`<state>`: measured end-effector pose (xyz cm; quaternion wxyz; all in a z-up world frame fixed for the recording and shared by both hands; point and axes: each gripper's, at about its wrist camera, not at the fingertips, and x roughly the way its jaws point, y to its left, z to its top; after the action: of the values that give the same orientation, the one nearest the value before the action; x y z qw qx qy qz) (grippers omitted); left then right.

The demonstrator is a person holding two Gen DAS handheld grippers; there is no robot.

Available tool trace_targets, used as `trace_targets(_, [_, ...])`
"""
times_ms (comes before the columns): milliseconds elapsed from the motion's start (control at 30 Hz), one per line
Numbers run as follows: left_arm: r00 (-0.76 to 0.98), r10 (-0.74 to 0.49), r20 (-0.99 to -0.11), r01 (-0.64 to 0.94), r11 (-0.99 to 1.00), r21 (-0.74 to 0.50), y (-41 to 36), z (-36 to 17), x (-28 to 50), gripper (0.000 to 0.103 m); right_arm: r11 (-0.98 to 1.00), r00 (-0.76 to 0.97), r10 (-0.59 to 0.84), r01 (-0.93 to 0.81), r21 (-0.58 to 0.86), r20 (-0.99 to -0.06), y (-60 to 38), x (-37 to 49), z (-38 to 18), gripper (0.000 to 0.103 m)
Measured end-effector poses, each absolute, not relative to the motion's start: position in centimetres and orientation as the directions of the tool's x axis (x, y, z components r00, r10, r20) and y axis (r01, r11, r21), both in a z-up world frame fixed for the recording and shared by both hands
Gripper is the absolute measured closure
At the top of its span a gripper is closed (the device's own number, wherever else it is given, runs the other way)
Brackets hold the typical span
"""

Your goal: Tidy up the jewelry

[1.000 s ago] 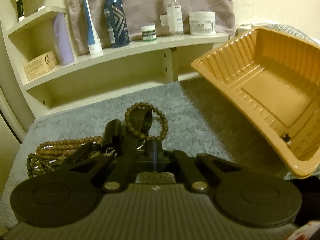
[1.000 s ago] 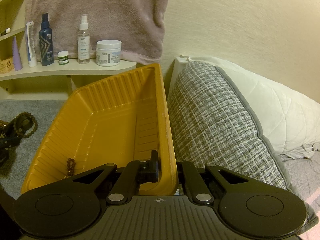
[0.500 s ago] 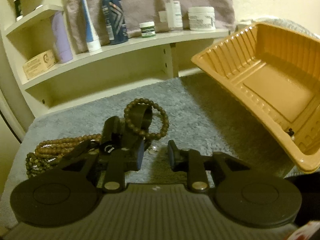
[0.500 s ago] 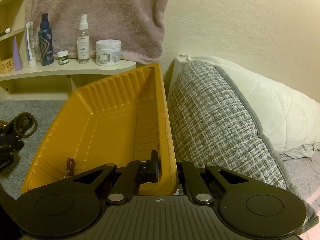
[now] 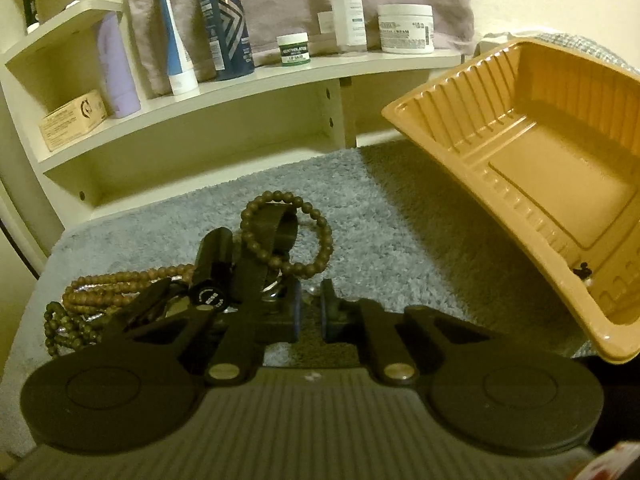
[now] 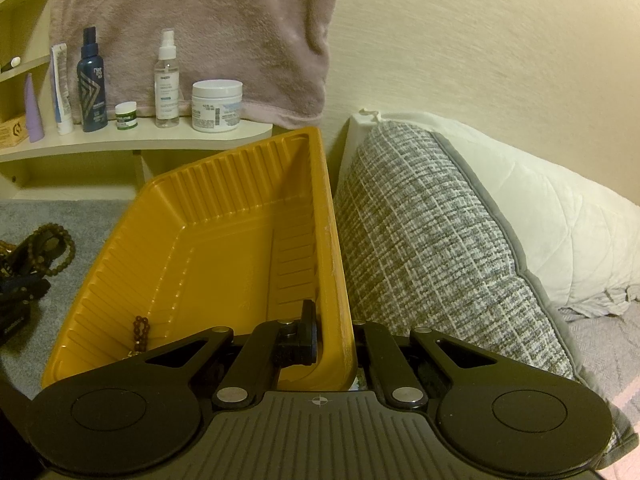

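Clamping tray rim (image 6: 334, 280), right hand-held gripper (image 6: 334, 344), left hand-held gripper (image 5: 310, 314) closing, nothing between, bracelet (image 5: 286, 236) nearby.

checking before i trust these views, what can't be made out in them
- Left view: what the closing left gripper is pinching; too small and dark.
- Left view: bead strands are partly hidden by the gripper's linkage.
- Right view: bracelet in the tray is cut off by the right gripper.
- Right view: that gripper's right finger hides behind the tray wall.
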<state>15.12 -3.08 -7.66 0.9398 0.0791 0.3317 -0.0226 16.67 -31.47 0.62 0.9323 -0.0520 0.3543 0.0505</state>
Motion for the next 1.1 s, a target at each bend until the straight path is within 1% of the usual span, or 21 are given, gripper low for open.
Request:
trace_targets(167, [0.788, -0.009, -0.616, 0.098, 0.989, 0.111, -3.0, -7.0, 14.6, 0.096, 0.990, 0.744, 0.057, -0.129, -0.059, -0.666, -31.5, 16.6, 0.6, 0.099])
trace_targets(300, [0.805, -0.050, -0.591, 0.116, 0.991, 0.074, -3.4, -5.4, 14.3, 0.096, 0.990, 0.744, 0.058, -0.131, -0.060, -0.665, -31.4, 16.7, 0.6, 0.099])
trace_targets(433, [0.821, -0.138, -0.554, 0.173, 0.985, 0.012, -4.5, -3.3, 14.0, 0.096, 0.990, 0.744, 0.058, -0.131, -0.059, -0.665, -31.4, 16.7, 0.6, 0.099])
trace_targets(533, [0.820, -0.198, -0.537, 0.228, 0.974, -0.011, -6.1, -2.3, 13.7, 0.096, 0.990, 0.745, 0.059, -0.131, -0.060, -0.665, -31.4, 16.7, 0.6, 0.099])
trace_targets(700, [0.794, -0.280, -0.540, 0.312, 0.950, -0.035, -9.1, -2.0, 13.5, 0.096, 0.990, 0.744, 0.060, -0.131, -0.058, -0.665, -31.5, 16.7, 0.6, 0.099])
trace_targets(933, [0.770, -0.324, -0.549, 0.373, 0.928, -0.024, -11.4, -2.4, 12.9, 0.095, 0.990, 0.744, 0.060, -0.130, -0.056, -0.665, -31.5, 16.7, 0.6, 0.099])
trace_targets(967, [0.770, -0.326, -0.548, 0.378, 0.926, -0.020, -11.5, -2.4, 12.7, 0.091, 0.990, 0.744, 0.061, -0.130, -0.055, -0.665, -31.5, 16.7, 0.6, 0.099])
trace_targets(1000, [0.773, -0.327, -0.544, 0.380, 0.925, -0.015, -11.6, -2.4, 12.6, 0.079, 0.990, 0.744, 0.060, -0.130, -0.056, -0.665, -31.5, 16.7, 0.6, 0.099])
trace_targets(1033, [0.777, -0.327, -0.538, 0.381, 0.924, -0.010, -11.7, -2.4, 12.4, 0.075, 0.990, 0.744, 0.061, -0.131, -0.055, -0.666, -31.5, 16.7, 0.6, 0.099])
trace_targets(1100, [0.784, -0.319, -0.533, 0.377, 0.926, 0.000, -11.5, -2.3, 12.2, 0.074, 0.990, 0.744, 0.061, -0.130, -0.055, -0.666, -31.4, 16.6, 0.6, 0.099])
